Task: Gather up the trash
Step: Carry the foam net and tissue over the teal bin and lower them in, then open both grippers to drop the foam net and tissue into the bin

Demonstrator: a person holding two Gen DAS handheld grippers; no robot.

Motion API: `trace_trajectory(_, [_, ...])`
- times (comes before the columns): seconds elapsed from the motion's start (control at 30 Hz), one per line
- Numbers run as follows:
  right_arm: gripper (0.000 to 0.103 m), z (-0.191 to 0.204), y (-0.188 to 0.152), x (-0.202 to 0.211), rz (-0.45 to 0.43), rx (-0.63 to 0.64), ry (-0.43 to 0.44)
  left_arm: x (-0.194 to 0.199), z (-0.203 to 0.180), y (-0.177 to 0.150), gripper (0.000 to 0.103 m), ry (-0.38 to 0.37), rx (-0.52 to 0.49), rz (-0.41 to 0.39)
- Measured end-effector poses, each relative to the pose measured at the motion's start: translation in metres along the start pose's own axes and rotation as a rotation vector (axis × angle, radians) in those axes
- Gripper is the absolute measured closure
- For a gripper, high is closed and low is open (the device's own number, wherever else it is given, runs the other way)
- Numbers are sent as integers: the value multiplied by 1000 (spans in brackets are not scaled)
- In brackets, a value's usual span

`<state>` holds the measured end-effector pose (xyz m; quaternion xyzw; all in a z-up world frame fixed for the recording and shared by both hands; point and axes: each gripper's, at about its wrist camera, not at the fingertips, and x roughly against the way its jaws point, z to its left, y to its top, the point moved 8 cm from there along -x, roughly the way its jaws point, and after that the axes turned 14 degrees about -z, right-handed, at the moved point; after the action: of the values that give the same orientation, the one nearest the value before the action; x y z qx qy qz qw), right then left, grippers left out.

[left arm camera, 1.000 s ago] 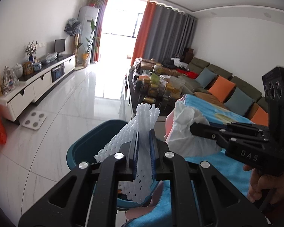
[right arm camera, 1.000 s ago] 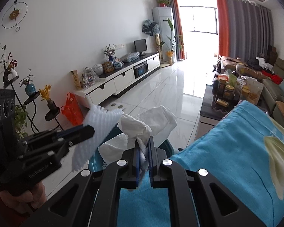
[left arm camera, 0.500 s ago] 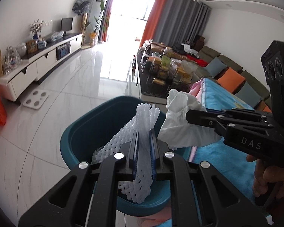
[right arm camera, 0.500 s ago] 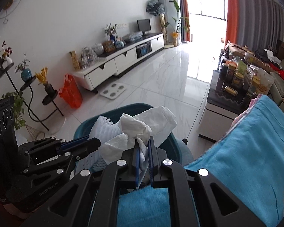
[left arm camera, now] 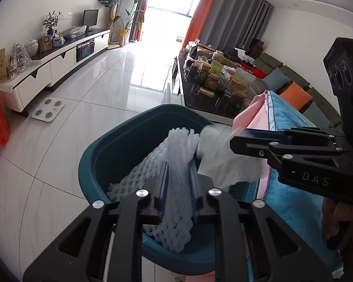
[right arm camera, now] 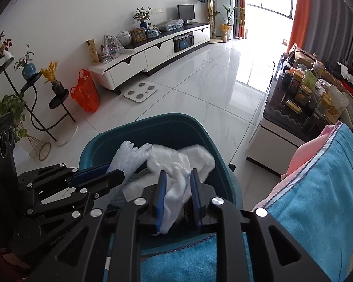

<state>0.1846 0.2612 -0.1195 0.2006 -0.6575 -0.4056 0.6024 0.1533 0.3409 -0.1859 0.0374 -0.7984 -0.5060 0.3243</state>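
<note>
A teal bin (left arm camera: 110, 145) (right arm camera: 176, 127) stands on the floor beside the table edge. My left gripper (left arm camera: 177, 183) (right arm camera: 98, 176) is over the bin with the white foam net (left arm camera: 174, 164) (right arm camera: 129, 155) between its parted fingers. My right gripper (right arm camera: 177, 195) (left arm camera: 237, 138) is beside it over the bin, fingers parted wider than before, with the crumpled white tissue (right arm camera: 178, 171) (left arm camera: 223, 162) loose between them. Whether either piece is still gripped is unclear.
A blue cloth with a pink edge (right arm camera: 317, 188) (left arm camera: 282, 122) covers the table at right. A dark coffee table with jars (left arm camera: 214, 82) stands beyond the bin. A white TV cabinet (right arm camera: 153, 51), a scale (right arm camera: 140, 91), an orange bag (right arm camera: 86, 91) and a plant stand (right arm camera: 30, 98) are at left.
Both grippers have tipped down over the bin. Their fingers have spread apart, and the foam net and tissue sit looser between them.
</note>
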Motion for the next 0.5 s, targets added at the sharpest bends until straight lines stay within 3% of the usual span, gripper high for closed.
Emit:
trace_trajectory(0.1, [69,-1,2,0,-6,0,2,-1,-2,2,65,-9,8,-14])
trace_trajectory(0.17, [64,-1,3,2,-13,-7,-2,6,1,2,64,-5,5,-25])
trace_trajectory(0.27, [53,-5,5,6,-27,-20,-7,6,-1,5,54,-4,-3,-39])
trace_trajectory(0.33, [53,-6,5,8,-29,-23,-11,11,1,4,38,3,4,-47])
trace_trajectory(0.5, [51,-13,8,18,-53,-37,-26,18,4,4,30,3,11,-54])
